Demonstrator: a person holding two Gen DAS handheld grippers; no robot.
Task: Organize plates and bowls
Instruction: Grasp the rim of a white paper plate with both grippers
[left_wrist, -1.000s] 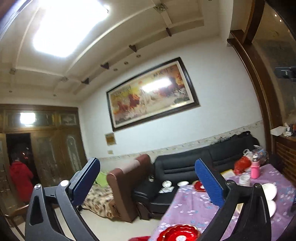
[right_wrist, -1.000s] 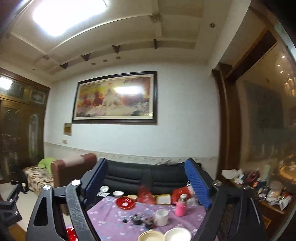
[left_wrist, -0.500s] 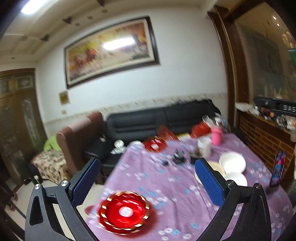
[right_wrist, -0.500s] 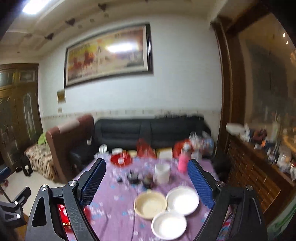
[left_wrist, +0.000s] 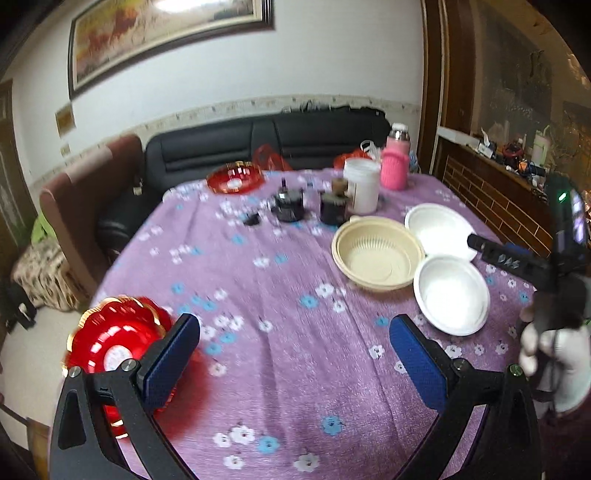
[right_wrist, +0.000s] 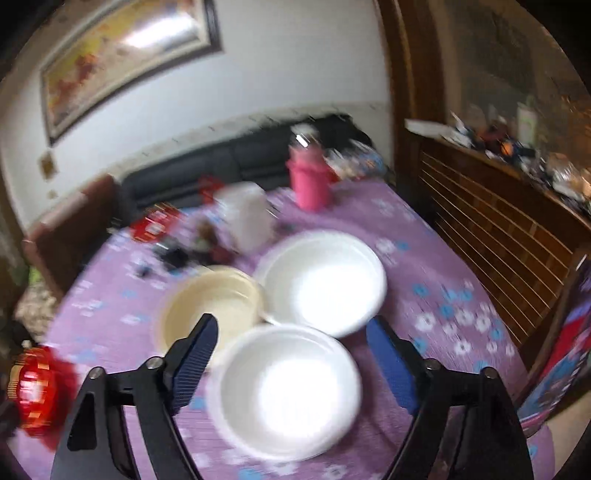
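Observation:
On the purple flowered tablecloth (left_wrist: 280, 295) lie a near red gold-rimmed plate (left_wrist: 110, 350), a far red plate (left_wrist: 235, 178), a cream bowl (left_wrist: 376, 256) and two white bowls (left_wrist: 450, 293) (left_wrist: 437, 225). My left gripper (left_wrist: 295, 354) is open and empty, above the table beside the near red plate. My right gripper (right_wrist: 291, 350) is open and empty, hovering over the near white bowl (right_wrist: 284, 391); the other white bowl (right_wrist: 321, 280) and cream bowl (right_wrist: 210, 306) lie just beyond. The right gripper also shows in the left wrist view (left_wrist: 517, 258).
A white cup (left_wrist: 361, 186), pink bottle (left_wrist: 396, 164) and small dark jars (left_wrist: 290, 205) stand at the far side. A black sofa (left_wrist: 258, 144) lies behind the table, a wooden sideboard (left_wrist: 498, 184) at right, a brown armchair (left_wrist: 81, 199) at left.
Both grippers tilted down from the wall and ceiling to the table and moved closer. The right one came over the white bowls. Both stayed open.

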